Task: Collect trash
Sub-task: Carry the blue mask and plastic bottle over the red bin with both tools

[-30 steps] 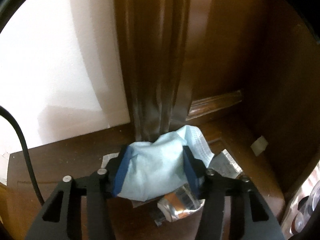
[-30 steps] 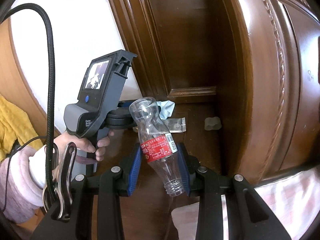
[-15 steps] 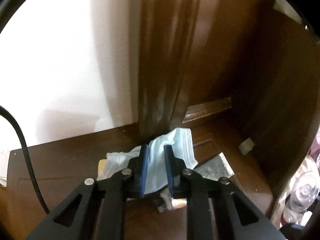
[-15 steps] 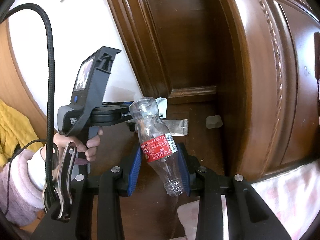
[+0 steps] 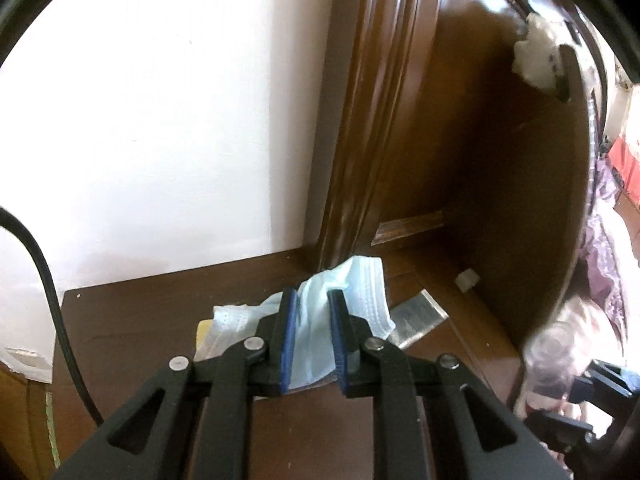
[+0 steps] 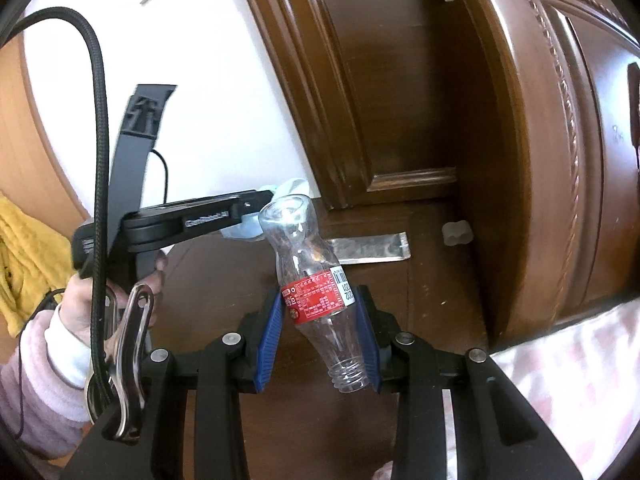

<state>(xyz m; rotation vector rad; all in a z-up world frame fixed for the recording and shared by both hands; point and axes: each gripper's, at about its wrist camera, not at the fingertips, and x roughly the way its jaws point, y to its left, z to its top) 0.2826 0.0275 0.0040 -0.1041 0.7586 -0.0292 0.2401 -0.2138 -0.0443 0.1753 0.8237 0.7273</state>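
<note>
So on my feeds I count 1 mask (image 5: 316, 320), 1 bottle (image 6: 316, 280), 1 foil wrapper (image 6: 370, 246) and 1 small wad (image 6: 456, 233). Left hand-held gripper (image 5: 313, 334) is clamped on the blue mask, angled down over the bench (image 5: 132, 320). Right hand-held gripper (image 6: 320, 330) is squeezing the empty bottle at its red label, neck pointing down toward me. Wrapper and wad lie on the bench by the headboard (image 6: 540, 160). 1 hand (image 6: 88, 304) shows, gripping the left handle.
</note>
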